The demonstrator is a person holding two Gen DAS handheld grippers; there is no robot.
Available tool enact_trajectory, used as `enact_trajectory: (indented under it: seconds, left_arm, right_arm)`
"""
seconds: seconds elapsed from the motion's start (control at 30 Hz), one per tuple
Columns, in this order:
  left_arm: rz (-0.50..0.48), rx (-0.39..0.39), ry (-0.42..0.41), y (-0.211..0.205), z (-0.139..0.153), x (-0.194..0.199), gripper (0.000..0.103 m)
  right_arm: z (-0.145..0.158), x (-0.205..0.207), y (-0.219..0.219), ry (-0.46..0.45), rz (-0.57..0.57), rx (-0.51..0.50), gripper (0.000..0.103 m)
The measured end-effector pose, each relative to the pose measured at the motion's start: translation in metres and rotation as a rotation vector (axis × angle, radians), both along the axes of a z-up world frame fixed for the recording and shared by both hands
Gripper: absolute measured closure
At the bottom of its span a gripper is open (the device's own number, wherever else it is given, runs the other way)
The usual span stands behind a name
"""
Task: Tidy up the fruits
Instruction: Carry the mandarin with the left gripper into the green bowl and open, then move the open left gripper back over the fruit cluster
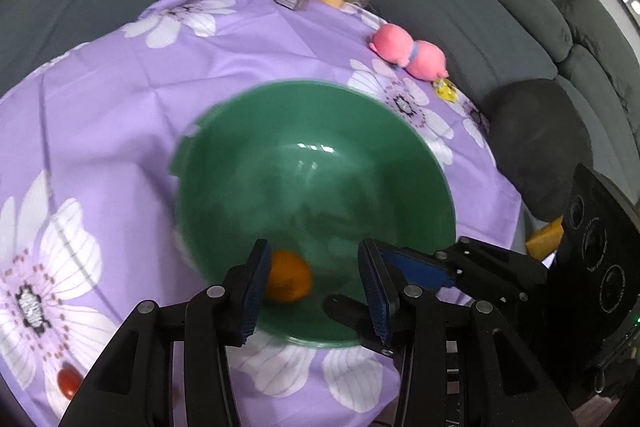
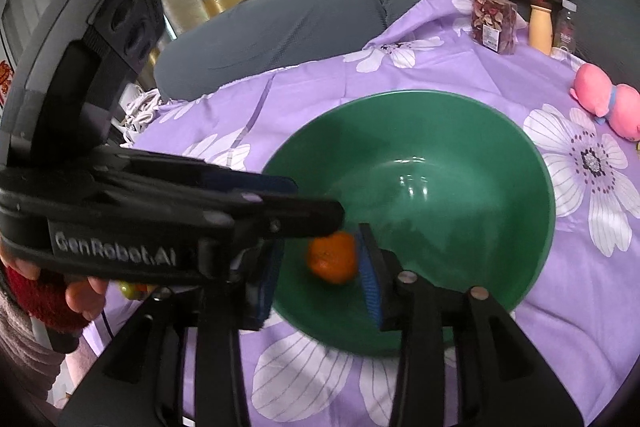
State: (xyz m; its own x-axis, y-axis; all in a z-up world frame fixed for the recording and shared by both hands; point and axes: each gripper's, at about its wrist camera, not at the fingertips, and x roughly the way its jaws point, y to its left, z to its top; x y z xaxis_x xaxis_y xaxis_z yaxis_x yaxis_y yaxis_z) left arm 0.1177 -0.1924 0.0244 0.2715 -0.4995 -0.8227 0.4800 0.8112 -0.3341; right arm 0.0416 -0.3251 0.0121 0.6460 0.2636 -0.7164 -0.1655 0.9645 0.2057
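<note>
In the left wrist view, a red fruit [image 1: 69, 381] lies on the purple flowered cloth [image 1: 120, 131] at lower left. The left gripper [image 1: 312, 291] stands open over the green bowl [image 1: 400, 155], empty. In the right wrist view, the right gripper [image 2: 320, 279] is parted around a blurred orange [image 2: 332, 257] inside the bowl's [image 2: 500, 187] near side, pads apparently clear of it. A pink plush toy [image 2: 608, 103] sits at right.

Between the fingers [image 2: 370, 279], the orange [image 2: 333, 258] is blurred; the left gripper [image 2: 304, 213] hides the green bowl's [image 2: 532, 163] near rim.
</note>
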Motion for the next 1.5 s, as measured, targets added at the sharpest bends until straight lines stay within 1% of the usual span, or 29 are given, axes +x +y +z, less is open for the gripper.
enact_trajectory:
  seconds: [0.07,0.13,0.2,0.37,0.43,0.47,0.53,0.7,0.8,0.93,1.07,1.3,1.5]
  left_arm:
    - [0.02,0.009,-0.017,0.007,0.004,-0.002,0.058]
    - [0.047,0.025,-0.04,0.015,0.009,-0.005,0.048]
    - [0.072,0.041,-0.071,0.026,0.015,-0.01,0.044]
    - [0.137,0.08,-0.125,0.057,0.026,-0.026,0.041]
    - [0.167,0.08,-0.131,0.071,0.028,-0.032,0.033]
    - [0.183,0.074,-0.132,0.078,0.028,-0.036,0.032]
    - [0.212,0.07,-0.137,0.093,0.029,-0.045,0.032]
    - [0.282,0.098,-0.154,0.123,0.029,-0.065,0.032]
    - [0.34,0.098,-0.144,0.146,0.025,-0.076,0.032]
    - [0.432,0.122,-0.13,0.18,0.016,-0.091,0.032]
    - [0.481,0.129,-0.104,0.203,0.003,-0.105,0.032]
    - [0.506,0.118,-0.046,0.225,-0.02,-0.123,0.032]
    - [0.5,0.122,-0.03,0.233,-0.032,-0.135,0.032]
  right_arm:
    - [0.002,-0.003,0.0,-0.005,-0.006,-0.006,0.059]
    - [0.004,-0.007,0.002,-0.013,-0.01,-0.017,0.057]
    - [0.009,-0.013,0.005,-0.028,-0.006,-0.025,0.054]
    - [0.022,-0.027,0.02,-0.058,0.025,-0.052,0.052]
    - [0.026,-0.032,0.027,-0.065,0.042,-0.055,0.049]
    - [0.028,-0.035,0.032,-0.069,0.057,-0.058,0.049]
    - [0.031,-0.04,0.04,-0.074,0.076,-0.06,0.049]
    - [0.034,-0.05,0.063,-0.07,0.136,-0.064,0.046]
    - [0.032,-0.054,0.074,-0.058,0.17,-0.068,0.046]
    - [0.027,-0.057,0.089,-0.031,0.21,-0.072,0.046]
    - [0.019,-0.058,0.103,0.005,0.24,-0.073,0.046]
    - [0.002,-0.059,0.127,0.063,0.288,-0.083,0.046]
    - [-0.012,-0.058,0.142,0.11,0.324,-0.085,0.046]
